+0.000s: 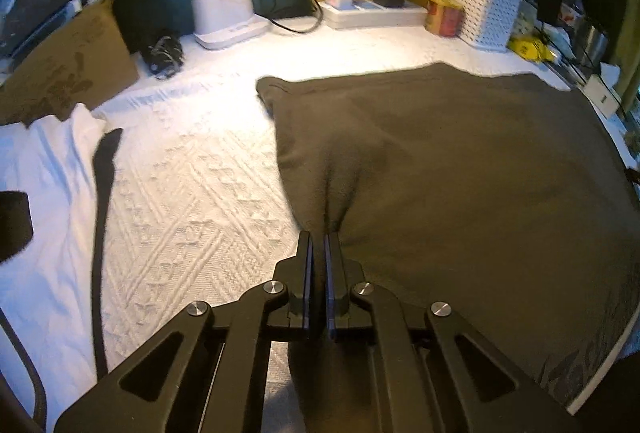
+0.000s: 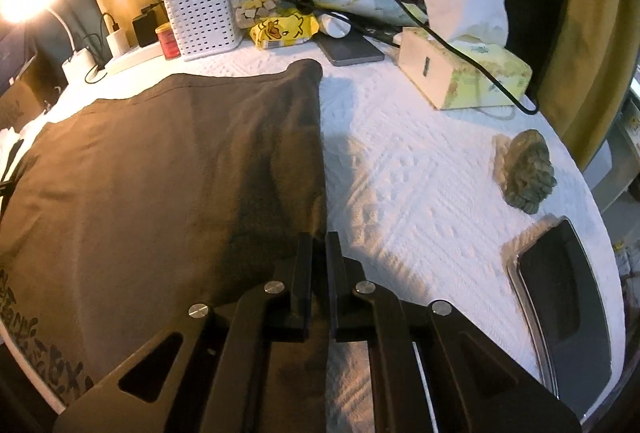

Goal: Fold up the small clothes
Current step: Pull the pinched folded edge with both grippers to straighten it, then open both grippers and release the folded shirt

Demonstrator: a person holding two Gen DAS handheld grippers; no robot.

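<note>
Both grippers sit at the near hem of the dark garment (image 1: 460, 161), one per corner, jaws closed down to a sliver. Left gripper (image 1: 319, 237) has a pinch of the near-left corner between its pads: cloth bunches into pleats running straight up from the fingertips, so that grip looks solid. Right gripper (image 2: 319, 239) is at the garment's right edge (image 2: 316, 153), jaws nearly together with the hem between them, though only a thin strip of cloth enters the gap and how much the pads have taken cannot be told. Garment lies flat on the white textured cloth (image 1: 192, 193) covering the table and extends away from both tools: far-left corner (image 1: 266, 85) and far-right corner (image 2: 308, 67) sit well ahead, near the power strip (image 1: 372, 13) and white perforated basket (image 2: 202, 23). Key relation, as a judgement: the fold axis runs side to side between the two grippers, so the next move calls for lifting both near corners together and carrying them forward toward the far hem. Neither hand is nearer; each holds its own corner. Risk: the right corner slipping out on lift. Off to the left, apart from the garment, a white garment (image 1: 44, 193) lies untouched. Tissue box (image 2: 464, 73) and a small knitted lump (image 2: 526, 173) sit right of the fold path, clear of it.
</note>
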